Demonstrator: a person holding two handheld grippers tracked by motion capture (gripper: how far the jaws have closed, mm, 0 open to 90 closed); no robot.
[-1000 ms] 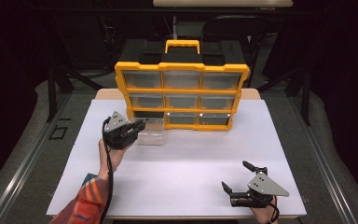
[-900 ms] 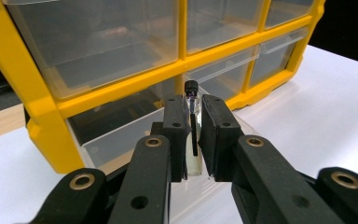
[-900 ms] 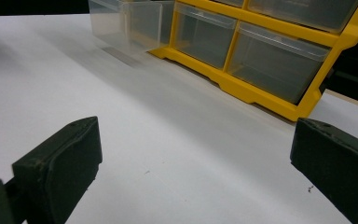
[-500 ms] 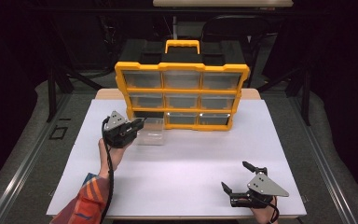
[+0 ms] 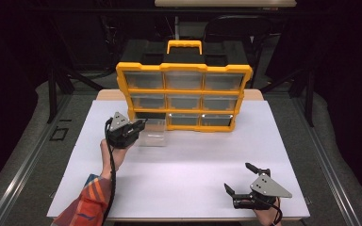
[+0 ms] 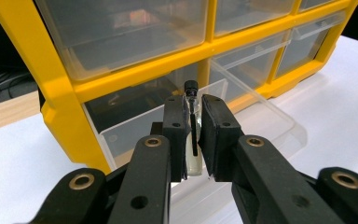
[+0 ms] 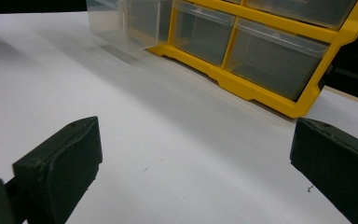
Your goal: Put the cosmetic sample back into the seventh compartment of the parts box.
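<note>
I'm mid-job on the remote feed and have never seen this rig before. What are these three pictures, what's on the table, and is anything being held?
No robot here: a person holds a two-jaw tool in each hand. The high view looks down on the white table; each of the other two cameras rides on one gripper and looks along its black jaws. At the table's far side stands a yellow drawer organizer, with one clear drawer pulled out at its bottom left. The left gripper is shut on a small glass vial with a black cap, held above that drawer. The right gripper rests open near the front right edge, holding nothing.
</note>
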